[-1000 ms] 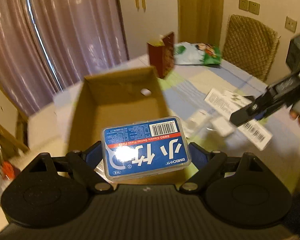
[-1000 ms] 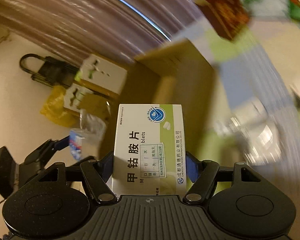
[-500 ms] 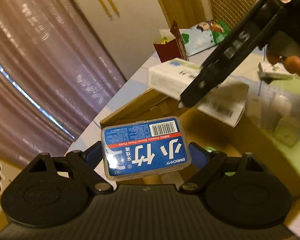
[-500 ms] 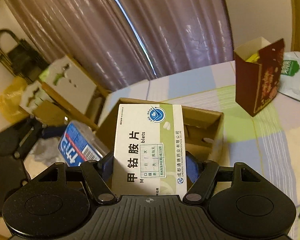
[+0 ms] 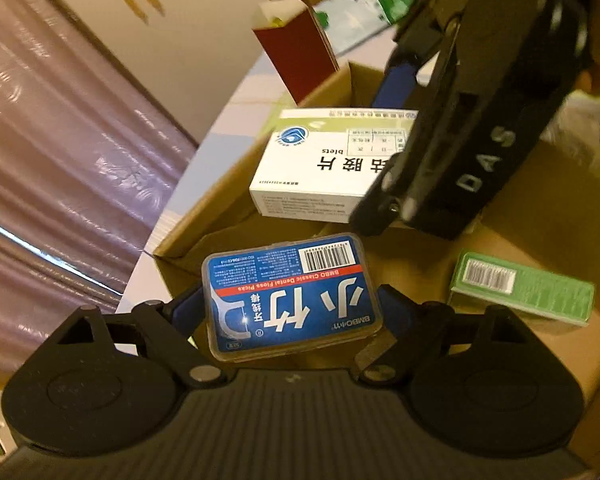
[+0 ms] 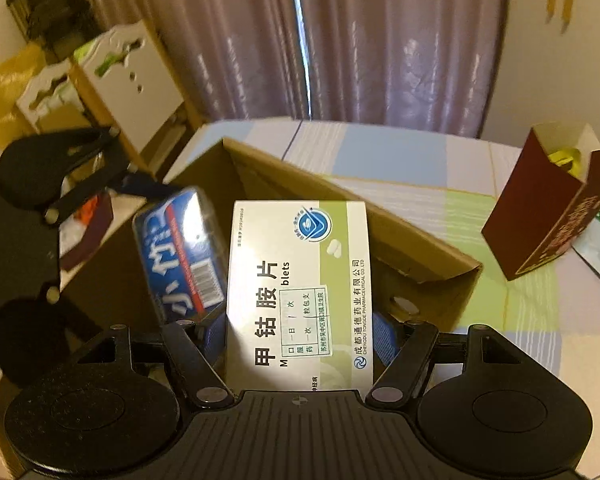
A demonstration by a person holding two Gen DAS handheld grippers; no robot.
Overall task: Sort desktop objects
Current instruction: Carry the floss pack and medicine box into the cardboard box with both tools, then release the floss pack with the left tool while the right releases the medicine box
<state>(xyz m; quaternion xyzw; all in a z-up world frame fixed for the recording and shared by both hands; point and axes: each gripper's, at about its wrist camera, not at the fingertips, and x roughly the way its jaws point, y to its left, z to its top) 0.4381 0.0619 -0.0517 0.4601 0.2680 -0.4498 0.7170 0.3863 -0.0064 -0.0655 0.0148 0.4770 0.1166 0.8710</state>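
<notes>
My left gripper (image 5: 292, 312) is shut on a blue dental floss pick case (image 5: 290, 294), held over the open cardboard box (image 5: 220, 204). My right gripper (image 6: 300, 332) is shut on a white and green tablet box (image 6: 298, 292), also over the cardboard box (image 6: 420, 248). In the left wrist view the tablet box (image 5: 320, 168) hangs just beyond the floss case, with the right gripper's black body (image 5: 480, 120) above it. In the right wrist view the floss case (image 6: 180, 256) and the left gripper (image 6: 56, 200) sit to the left. A green carton (image 5: 520, 288) lies inside the cardboard box.
A dark red paper carton (image 6: 540, 216) stands on the striped tablecloth (image 6: 400, 152) behind the cardboard box. A green and white snack bag (image 5: 364, 4) lies further back. Purple curtains hang behind the table, and shelves with clutter stand at the left.
Both grippers have moved in over the cardboard box and drawn closer together, each still holding its item. The green carton inside the box has come into view.
</notes>
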